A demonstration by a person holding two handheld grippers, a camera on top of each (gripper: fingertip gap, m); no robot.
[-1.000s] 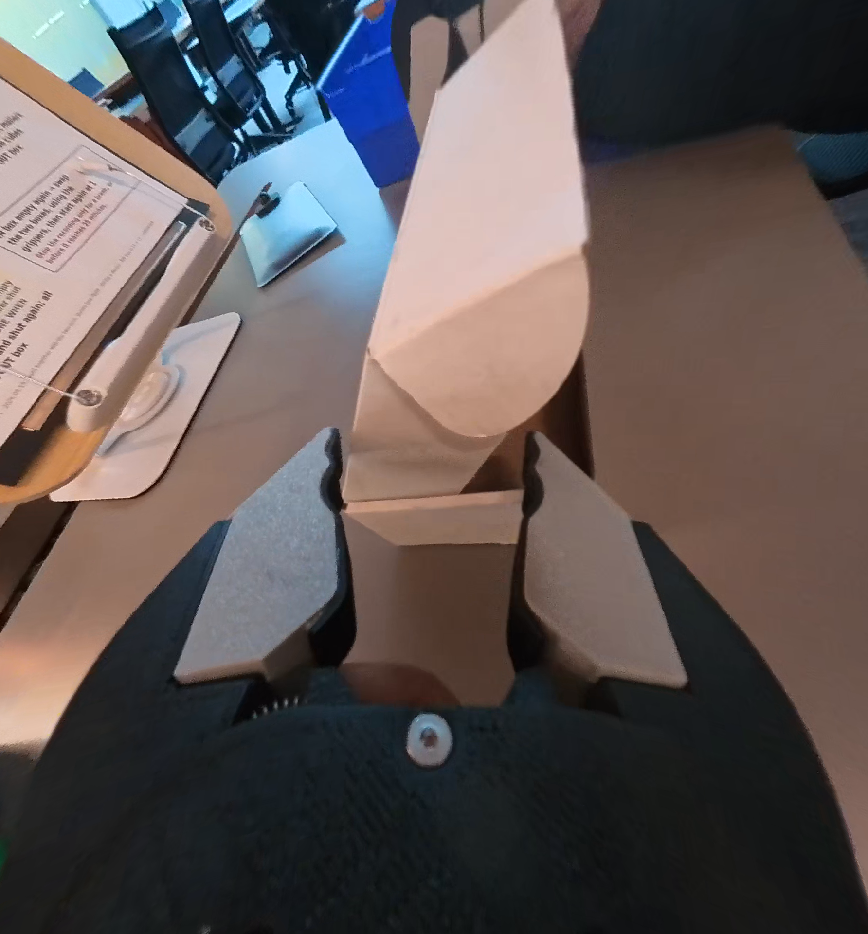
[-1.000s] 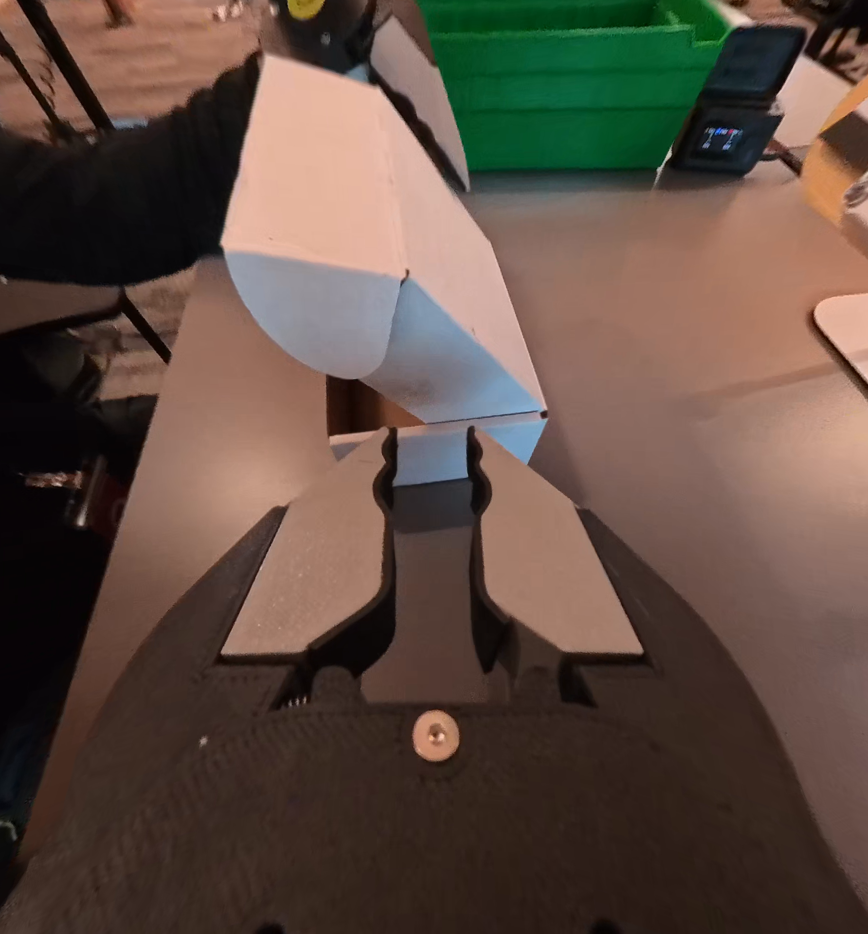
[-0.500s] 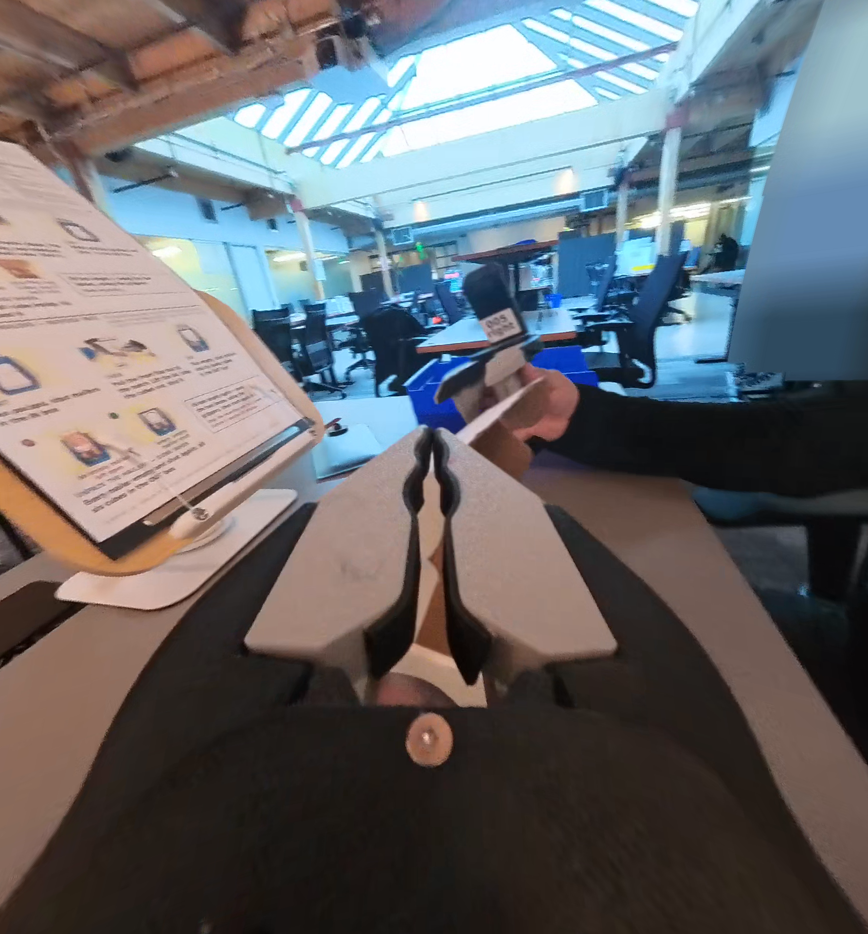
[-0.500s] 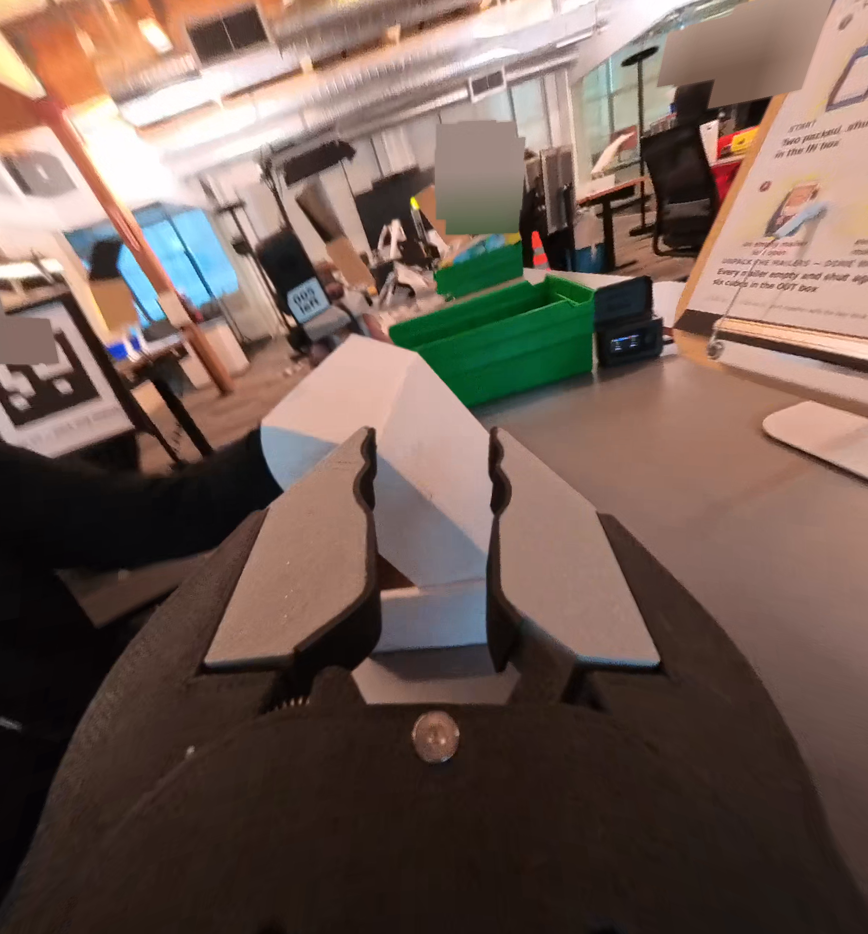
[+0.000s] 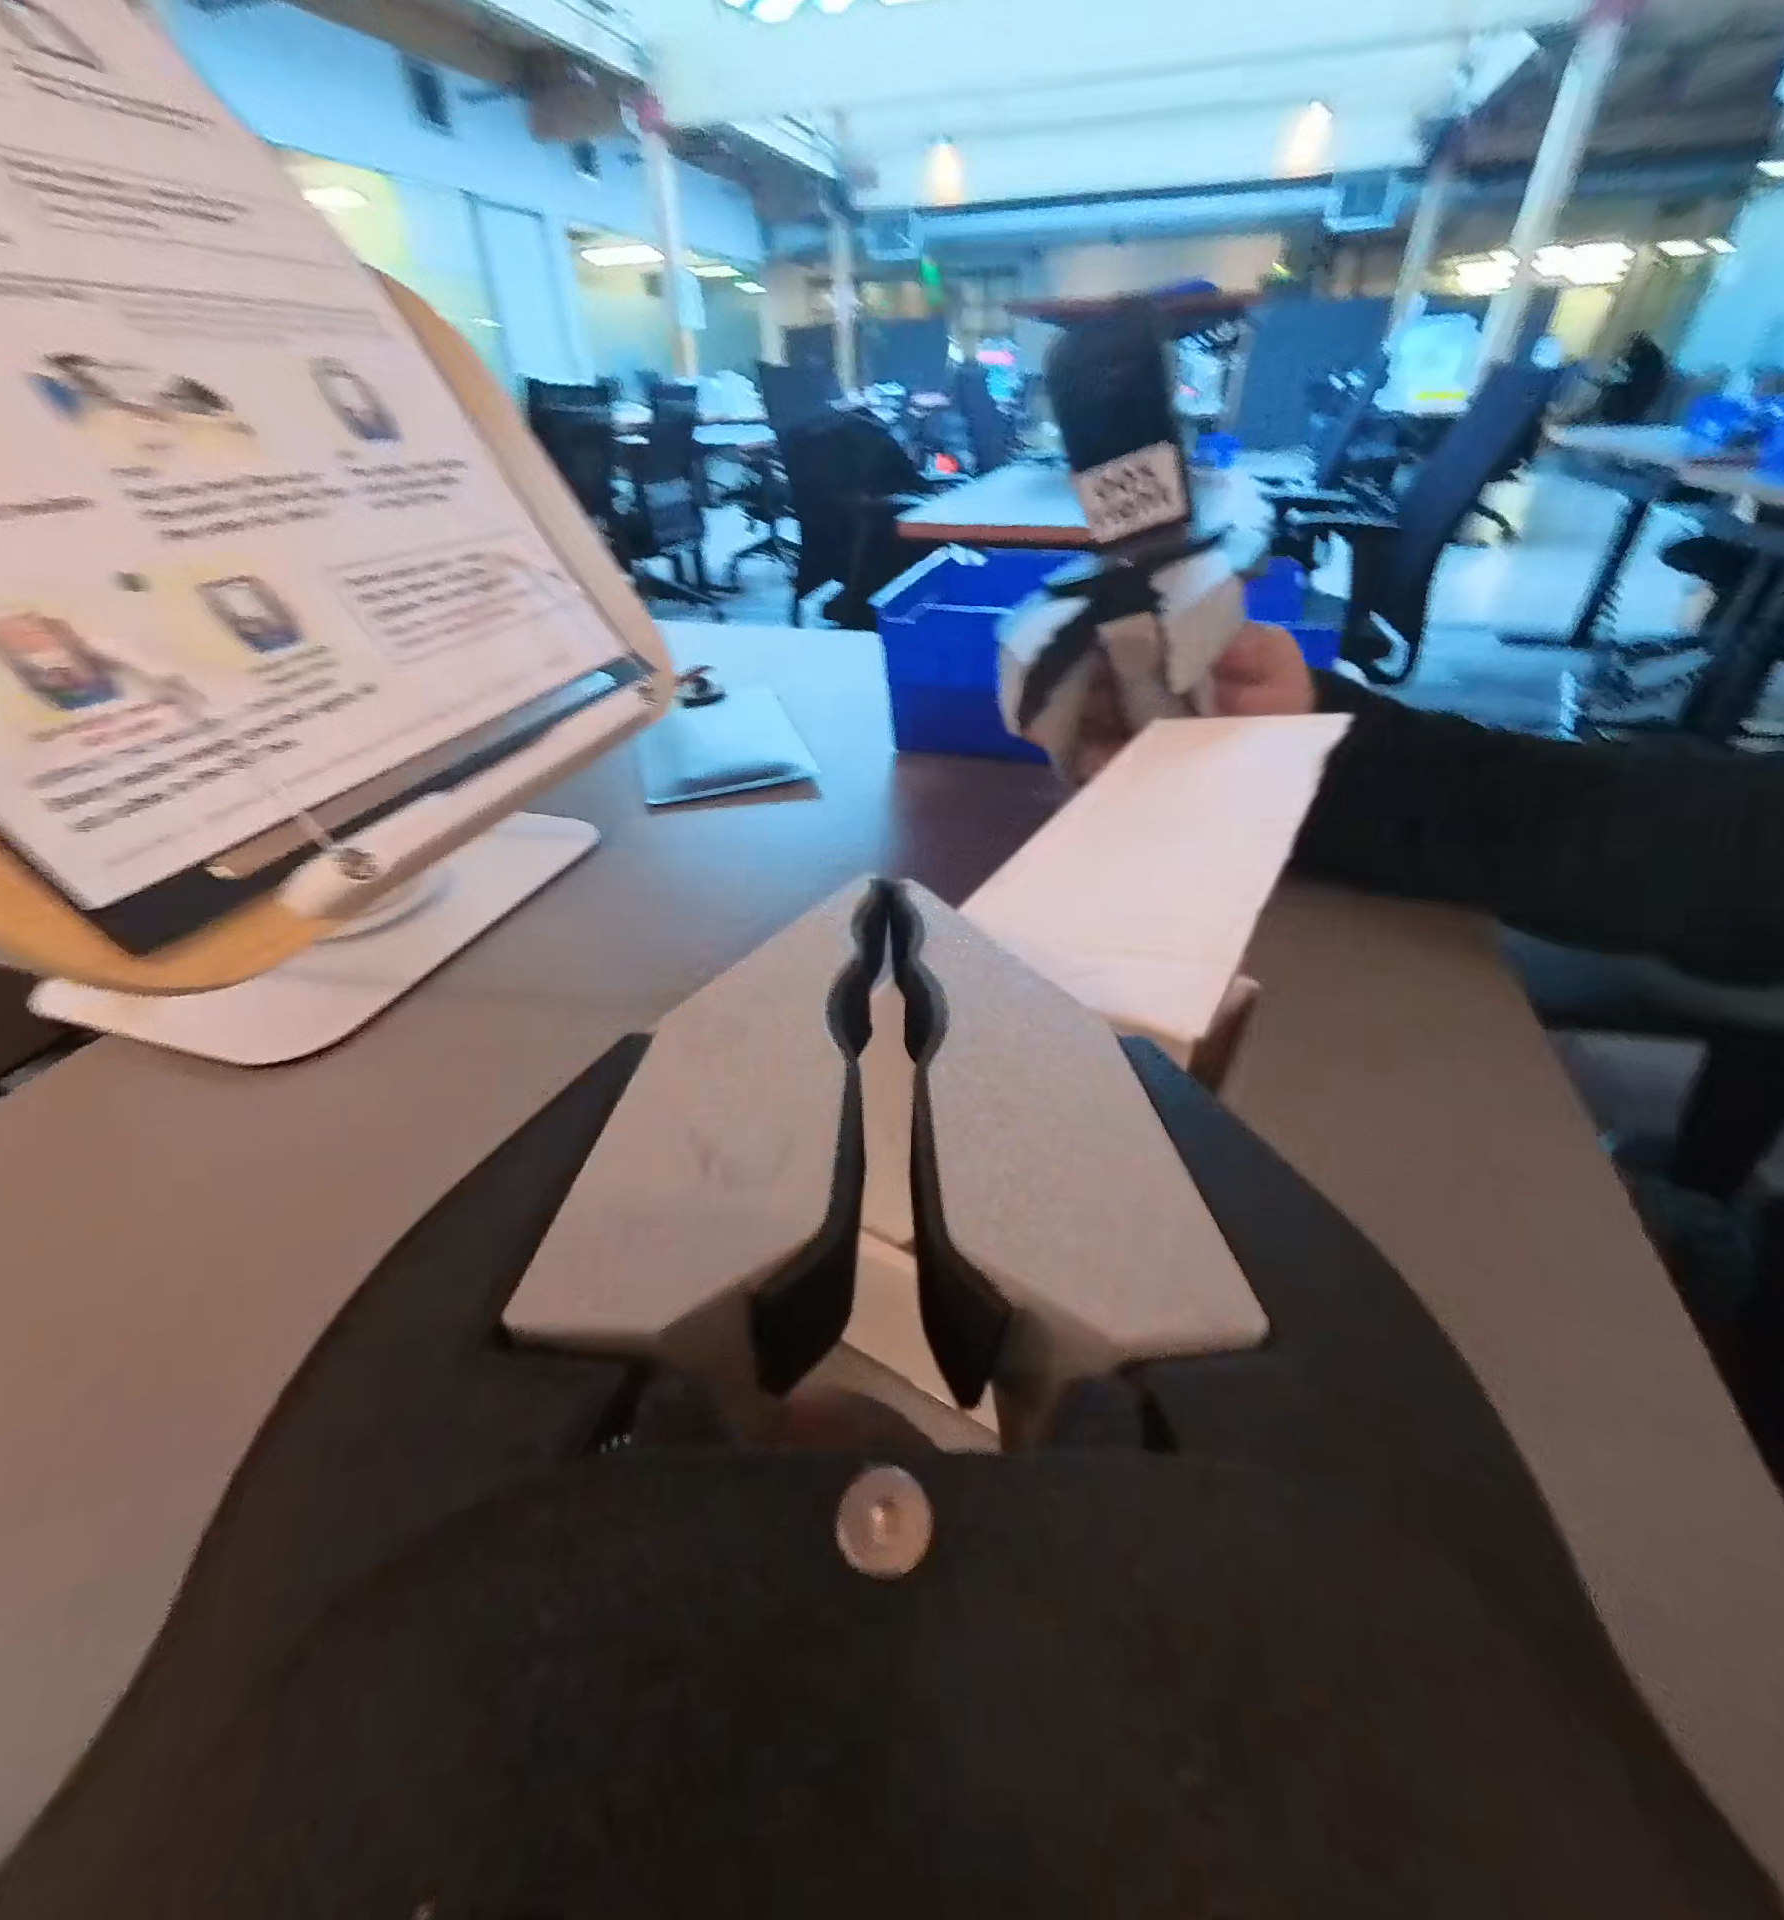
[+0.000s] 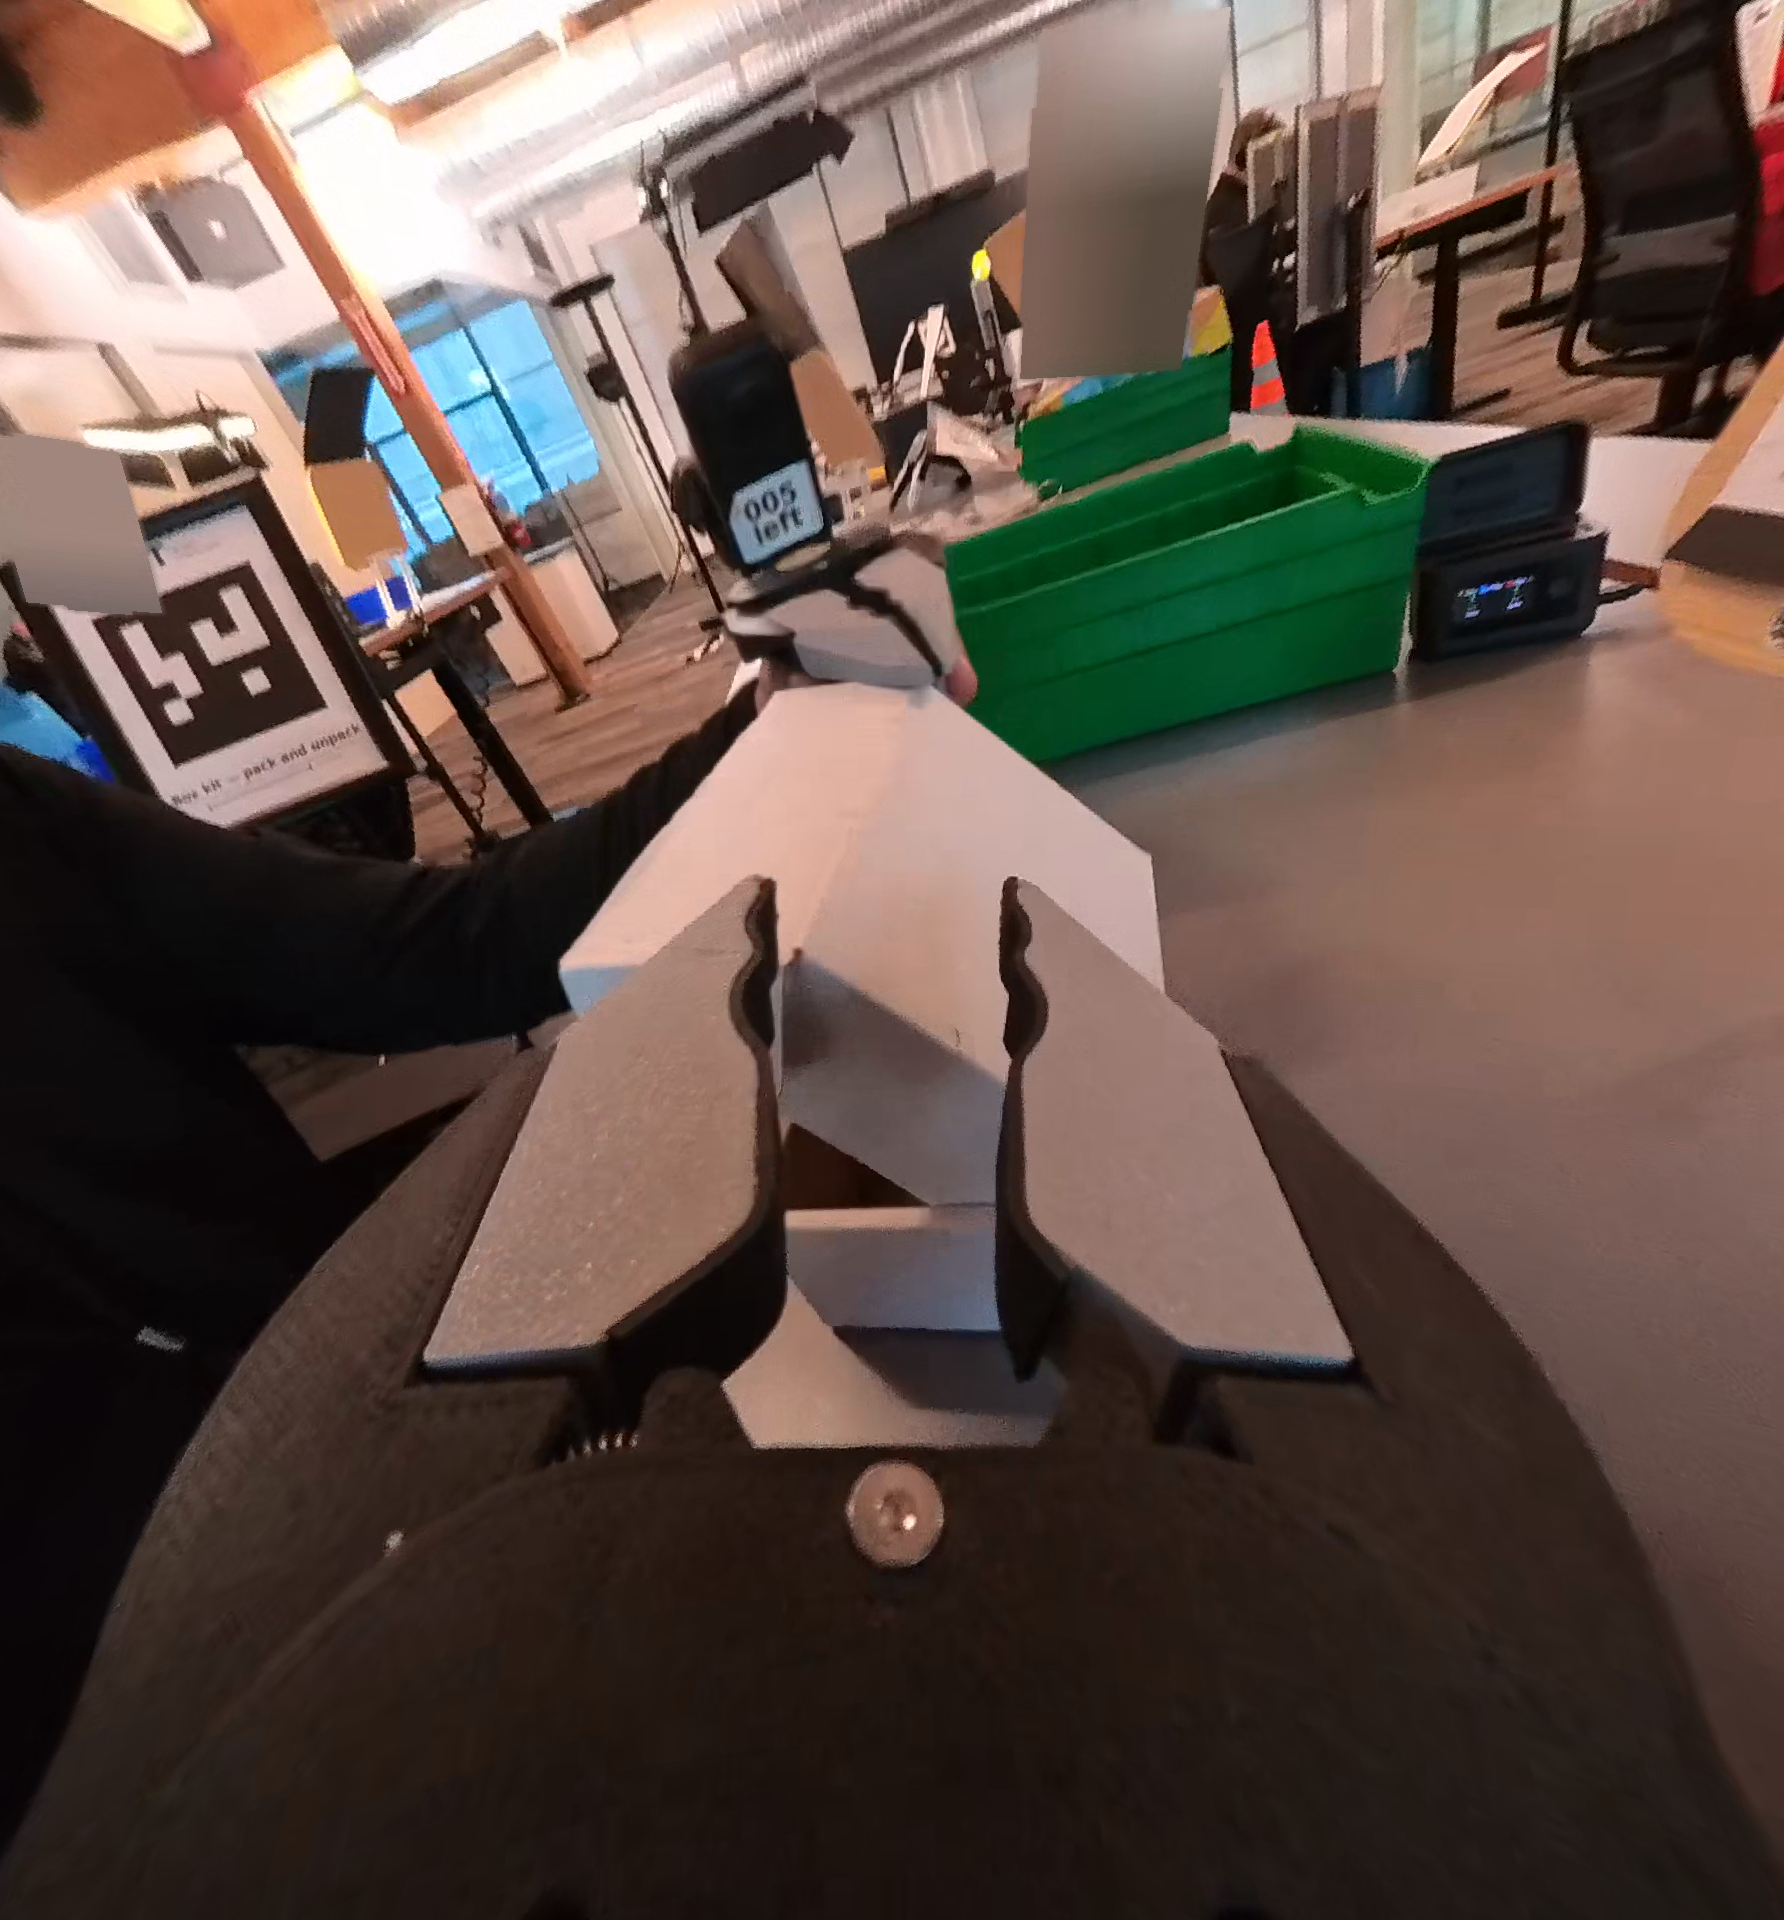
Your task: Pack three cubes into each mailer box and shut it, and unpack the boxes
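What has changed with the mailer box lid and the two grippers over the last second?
Both grippers tilted up from looking down at the mailer box to looking across the table. The lid, which stood raised, now lies low over the box. The left gripper went from open to shut, with a flap of the box lying between its fingers. The right gripper widened; it straddles the box's end flap. The green bin stayed put.

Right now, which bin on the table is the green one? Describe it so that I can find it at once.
Start at the grey table in the right wrist view and follow the white mailer box to its far end. Just beyond stands the green bin, open-topped. A small black device with a lit screen sits beside it, and only the bin is bright green.
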